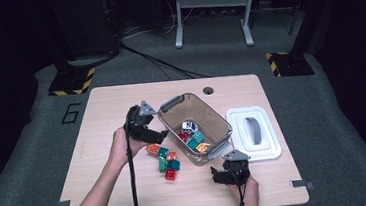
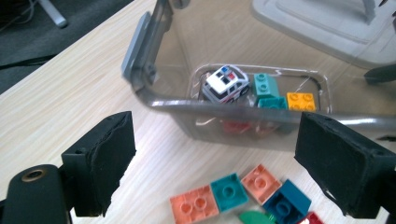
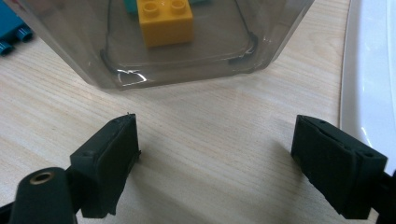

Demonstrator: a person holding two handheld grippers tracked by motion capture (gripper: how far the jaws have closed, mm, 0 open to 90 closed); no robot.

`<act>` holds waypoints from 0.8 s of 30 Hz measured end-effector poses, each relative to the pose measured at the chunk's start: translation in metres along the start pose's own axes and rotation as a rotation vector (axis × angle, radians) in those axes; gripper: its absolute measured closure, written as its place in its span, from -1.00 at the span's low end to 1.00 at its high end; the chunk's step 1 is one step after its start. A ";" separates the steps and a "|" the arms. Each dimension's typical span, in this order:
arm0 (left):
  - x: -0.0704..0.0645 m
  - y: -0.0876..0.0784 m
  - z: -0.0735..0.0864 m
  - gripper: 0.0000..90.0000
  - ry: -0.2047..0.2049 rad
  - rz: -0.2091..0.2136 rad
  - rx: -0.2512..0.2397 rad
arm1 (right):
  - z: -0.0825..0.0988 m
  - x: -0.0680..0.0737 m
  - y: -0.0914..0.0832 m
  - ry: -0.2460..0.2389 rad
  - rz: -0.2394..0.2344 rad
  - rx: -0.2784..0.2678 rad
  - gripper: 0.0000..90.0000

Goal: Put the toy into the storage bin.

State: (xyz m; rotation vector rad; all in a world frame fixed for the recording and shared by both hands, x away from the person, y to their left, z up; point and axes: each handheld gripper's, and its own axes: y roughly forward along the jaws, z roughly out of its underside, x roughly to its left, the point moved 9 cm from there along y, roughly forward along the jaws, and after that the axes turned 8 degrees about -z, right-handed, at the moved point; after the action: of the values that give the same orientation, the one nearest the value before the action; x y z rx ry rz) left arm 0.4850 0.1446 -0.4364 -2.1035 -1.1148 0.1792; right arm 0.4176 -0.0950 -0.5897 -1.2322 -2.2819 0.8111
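Just now the left gripper (image 1: 159, 133) hovers at the near-left wall of the clear bin (image 1: 168, 104), its jaws standing wide with nothing between them; no pad touches anything. Inside the bin lie a toy police car (image 2: 225, 84), two teal bricks (image 2: 265, 85) just beside the car, a yellow brick (image 2: 301, 101) next to those, and a red brick (image 1: 182, 136) against the wall nearest the left gripper. Outside the bin, close to that same wall, loose bricks sit in a cluster on the tabletop (image 1: 110, 102): an orange brick (image 2: 194, 206), a teal square brick (image 2: 229, 191), a pale orange brick (image 2: 260, 182), a dark teal brick (image 2: 286, 201) and a green piece (image 2: 255, 218) among them. The right gripper (image 1: 216, 175) rests low at the bin's near corner, jaws likewise wide and empty, the yellow brick showing through the bin's wall ahead of it. A white lid (image 1: 270, 148) with a grey handle lies flat just to the right of the bin, touching or nearly touching its side
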 end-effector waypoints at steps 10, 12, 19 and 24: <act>-0.009 0.016 0.058 -0.82 -0.054 -0.029 0.083 | 0.000 0.001 0.000 0.001 0.000 -0.002 -0.68; -0.012 0.023 0.069 -0.83 -0.068 -0.021 0.106 | 0.000 0.001 0.000 0.004 0.000 -0.004 -0.68; -0.026 0.042 0.088 -0.87 -0.081 -0.029 0.147 | -0.001 0.001 0.000 0.008 0.001 -0.005 -0.68; -0.036 0.053 0.094 -0.87 -0.055 -0.048 0.169 | 0.000 0.001 0.000 0.004 0.001 -0.004 -0.68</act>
State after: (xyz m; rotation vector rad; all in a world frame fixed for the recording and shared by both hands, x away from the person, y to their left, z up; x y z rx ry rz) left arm 0.4571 0.1490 -0.5467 -1.9306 -1.1403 0.2990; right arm 0.4176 -0.0943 -0.5895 -1.2360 -2.2807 0.8038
